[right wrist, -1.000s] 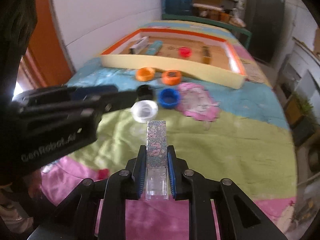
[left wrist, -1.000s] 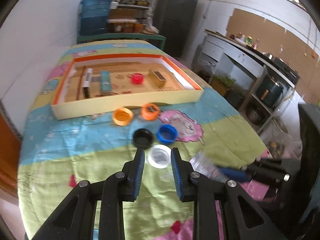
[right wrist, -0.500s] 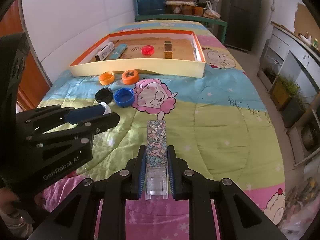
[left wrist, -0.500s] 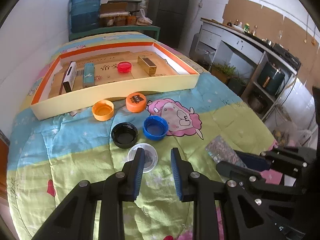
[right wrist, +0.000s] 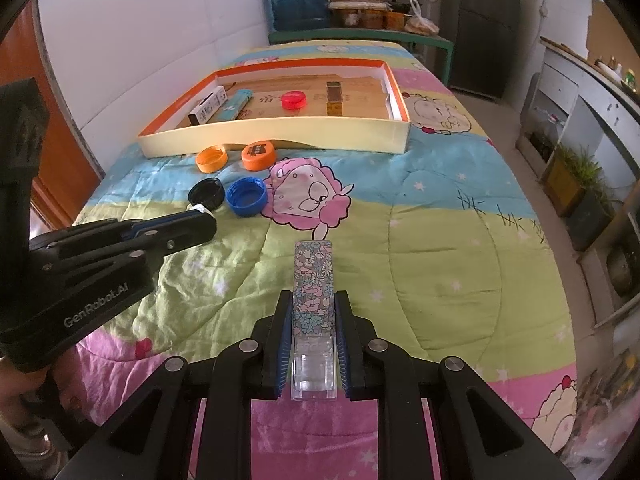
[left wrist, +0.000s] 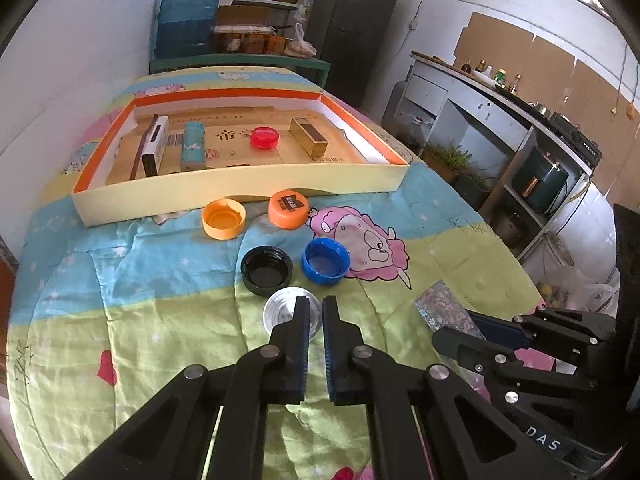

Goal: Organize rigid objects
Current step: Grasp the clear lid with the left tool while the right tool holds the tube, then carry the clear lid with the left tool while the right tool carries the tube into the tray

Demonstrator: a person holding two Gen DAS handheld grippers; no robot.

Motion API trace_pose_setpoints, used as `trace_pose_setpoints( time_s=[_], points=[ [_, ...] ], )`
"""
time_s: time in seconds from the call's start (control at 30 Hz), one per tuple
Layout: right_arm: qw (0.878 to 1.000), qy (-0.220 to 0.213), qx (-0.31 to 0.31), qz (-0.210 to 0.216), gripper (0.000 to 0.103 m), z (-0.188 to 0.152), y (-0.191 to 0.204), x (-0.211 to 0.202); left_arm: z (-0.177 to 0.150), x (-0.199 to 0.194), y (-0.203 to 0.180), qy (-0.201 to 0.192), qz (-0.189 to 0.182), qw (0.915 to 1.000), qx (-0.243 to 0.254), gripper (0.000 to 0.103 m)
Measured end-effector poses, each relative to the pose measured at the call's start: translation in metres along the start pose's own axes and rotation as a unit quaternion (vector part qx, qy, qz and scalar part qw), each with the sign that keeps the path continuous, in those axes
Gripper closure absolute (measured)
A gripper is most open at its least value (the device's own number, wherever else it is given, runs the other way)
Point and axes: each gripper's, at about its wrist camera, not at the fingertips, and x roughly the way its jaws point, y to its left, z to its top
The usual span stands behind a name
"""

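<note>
My left gripper [left wrist: 316, 306] is low over the quilt, and its jaws are closing on the near right rim of a clear plastic cap [left wrist: 280, 312], which shows between the pads. Just beyond lie a black cap [left wrist: 267, 270] and a blue cap [left wrist: 325, 262], then two orange caps [left wrist: 223, 218] [left wrist: 288, 209] by the tray [left wrist: 240, 196]. My right gripper [right wrist: 312, 300] is shut on a long clear box with a floral print [right wrist: 314, 272], held above the quilt. That box [left wrist: 440, 304] also shows at the right of the left wrist view.
The cream tray with an orange rim holds a red cap [left wrist: 264, 137], a gold box [left wrist: 309, 142], a teal box [left wrist: 193, 147] and a white-and-black box [left wrist: 155, 151]. A wall runs along the left; shelves, a fridge and a counter stand behind and to the right.
The left jaws stood apart around the clear cap and have now come together on its rim. The right gripper rolled a little early on and still holds the floral box.
</note>
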Motion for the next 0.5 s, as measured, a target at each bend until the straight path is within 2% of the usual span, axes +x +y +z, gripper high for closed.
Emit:
trace_pose_setpoints(
  time_s=[0.5],
  points=[
    [1.0,-0.006,-0.002,0.004,0.083,0.004,0.002,0.001,0.008,-0.027,-0.009,-0.038,0.015,0.9989,0.021,0.098]
  ],
)
